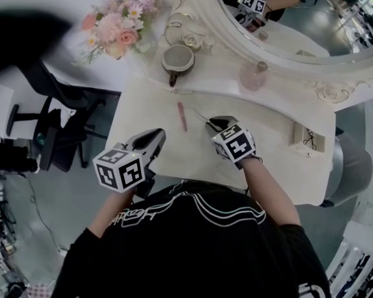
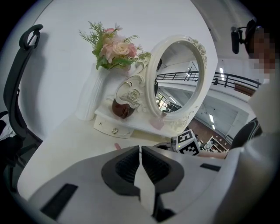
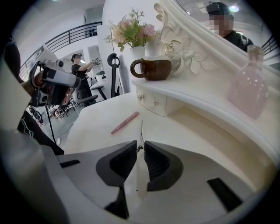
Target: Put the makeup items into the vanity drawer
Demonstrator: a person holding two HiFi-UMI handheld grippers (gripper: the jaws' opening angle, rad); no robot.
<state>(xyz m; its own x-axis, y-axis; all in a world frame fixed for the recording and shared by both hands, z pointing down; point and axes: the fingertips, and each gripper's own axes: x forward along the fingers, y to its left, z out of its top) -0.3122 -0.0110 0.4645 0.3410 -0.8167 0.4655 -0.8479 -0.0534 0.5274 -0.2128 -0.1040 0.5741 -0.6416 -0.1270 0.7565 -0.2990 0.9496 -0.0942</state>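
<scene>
**Right gripper nips the thin tool, left waits empty**

My left gripper (image 1: 155, 136) hangs over the near left part of the vanity top (image 1: 266, 152). Its jaws are pressed together on nothing. I judge that I keep it there as a spare hand, free for the drawer knob.

Just to the right, the pink lip pencil (image 1: 182, 116) lies flat on the tabletop, apart from both grippers. It is not yet collected.

Next comes a thin metal tool (image 3: 141, 129), possibly tweezers, though it is too slim to name surely. My right gripper (image 3: 141, 146) tilts down at it. The jaws are drawn nearly together, with the near end of the tool pinched between the pad tips. The rest of the tool points away across the table. I grip it at the tips because something this thin and flat offers no other purchase, and it could twist or slip when lifted.

Beyond the tool, under the mirror shelf, the small vanity drawer (image 3: 154, 103) sits closed, so neither item can go in yet.

Far right, a small cream open box (image 1: 307, 139) rests near the table edge. I cannot make out its contents.
</scene>
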